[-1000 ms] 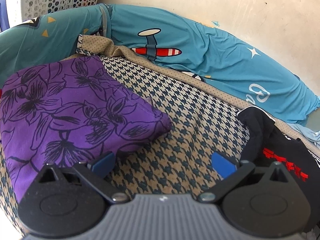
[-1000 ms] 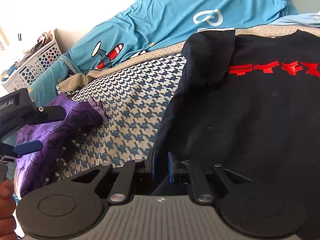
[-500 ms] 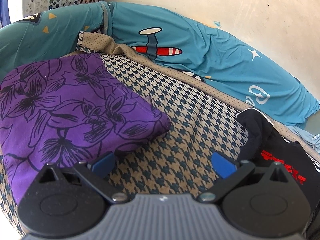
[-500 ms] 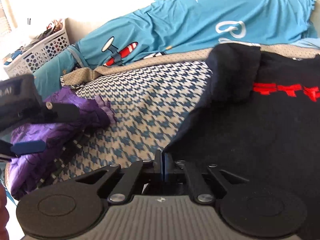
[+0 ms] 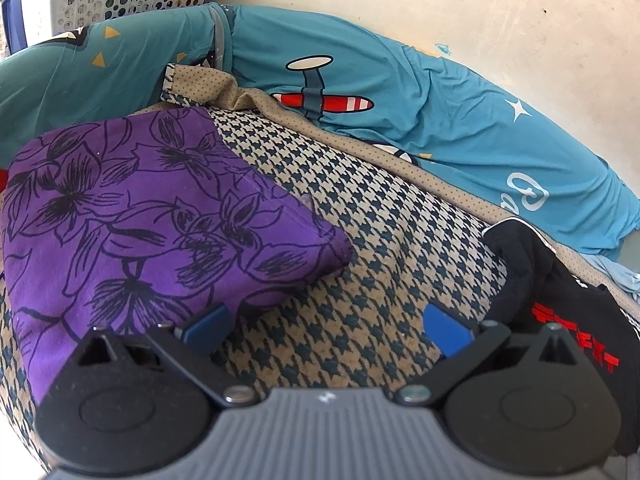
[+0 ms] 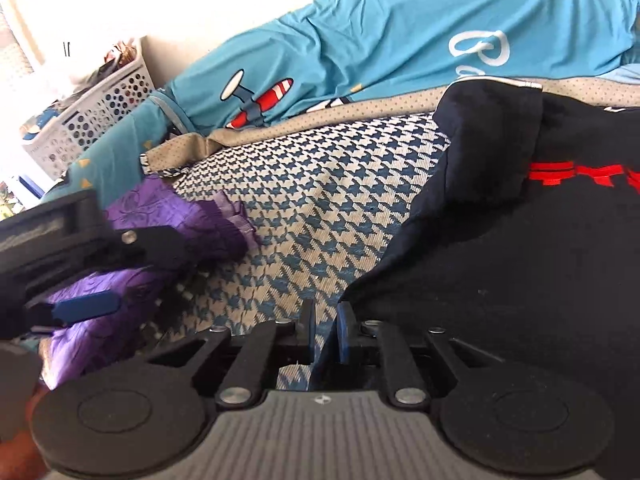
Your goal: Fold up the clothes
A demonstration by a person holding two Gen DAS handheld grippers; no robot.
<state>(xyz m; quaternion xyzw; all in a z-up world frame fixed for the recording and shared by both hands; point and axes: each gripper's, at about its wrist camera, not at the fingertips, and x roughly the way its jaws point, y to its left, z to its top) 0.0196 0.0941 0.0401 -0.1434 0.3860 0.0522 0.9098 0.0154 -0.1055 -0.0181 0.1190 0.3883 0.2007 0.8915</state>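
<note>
Houndstooth bedding [image 5: 360, 280] covers the bed, with a teal airplane-print pillow [image 5: 420, 120] across the upper frame. At left lies the folded purple floral garment [image 5: 152, 216]; the left gripper [image 5: 326, 330] hangs beside it, fingers wide apart and empty. At lower right, the right gripper [image 6: 323, 334] has just been opening, its fingers narrowly parted at the black shirt [image 6: 520, 260] edge.

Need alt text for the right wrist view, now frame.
The right gripper, fingers slightly apart, sits at the edge of a black shirt with red print, spread on a houndstooth bedcover. To the left, the open left gripper hovers over a folded purple garment; blue bedding and a white basket lie behind.
</note>
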